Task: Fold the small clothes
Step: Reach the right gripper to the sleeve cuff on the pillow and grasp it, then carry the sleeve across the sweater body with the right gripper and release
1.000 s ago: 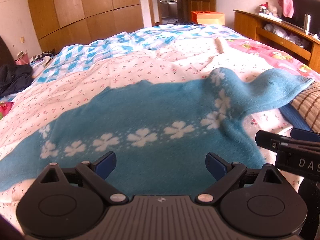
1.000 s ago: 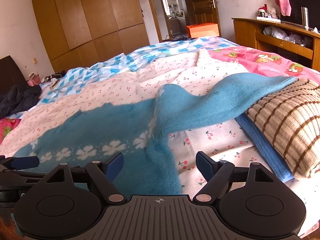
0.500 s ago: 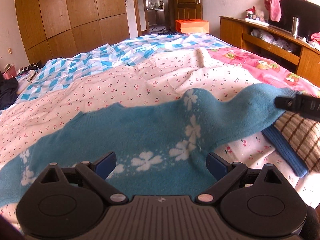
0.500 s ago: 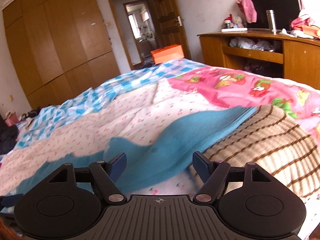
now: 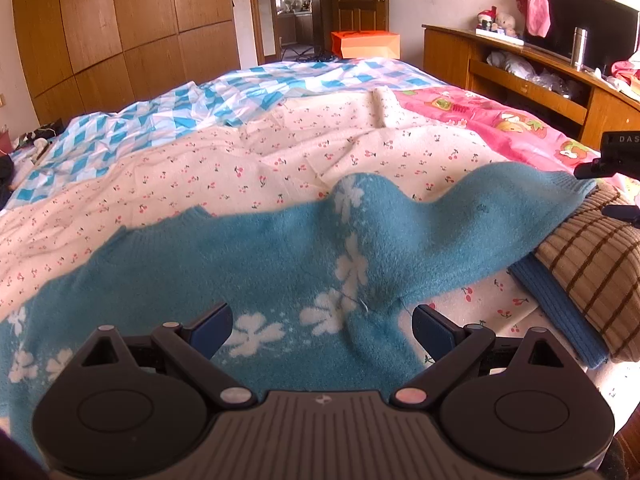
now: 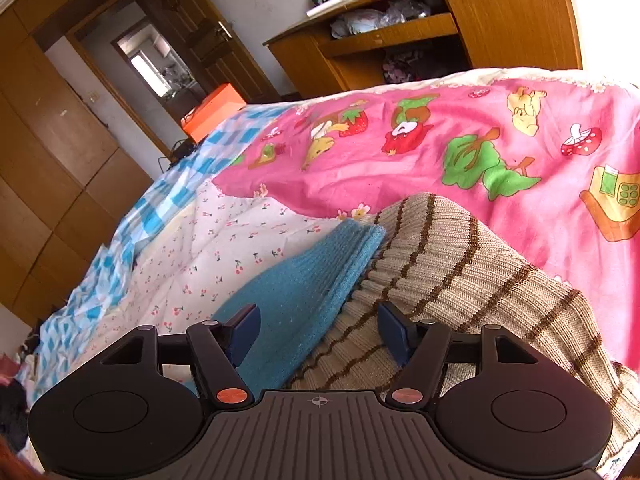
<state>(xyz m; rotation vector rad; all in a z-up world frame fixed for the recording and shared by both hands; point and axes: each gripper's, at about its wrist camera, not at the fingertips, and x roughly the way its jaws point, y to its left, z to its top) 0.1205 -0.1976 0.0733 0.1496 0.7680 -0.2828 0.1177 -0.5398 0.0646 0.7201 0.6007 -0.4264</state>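
Cherry-print bedspread (image 5: 280, 152) under soft, floppy blue sweater (image 5: 240, 264); right gripper (image 6: 318, 330) narrowing, probably astride sleeve cuff (image 6: 352, 240), not yet pinching; left gripper (image 5: 322, 326) wide, empty.

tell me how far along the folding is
Early. Done: a striped knit lies folded at the side. In hand: the right tongs, jaws closing, straddle the blue sweater's sleeve, not pinching yet. Left: every fold; left tongs open.
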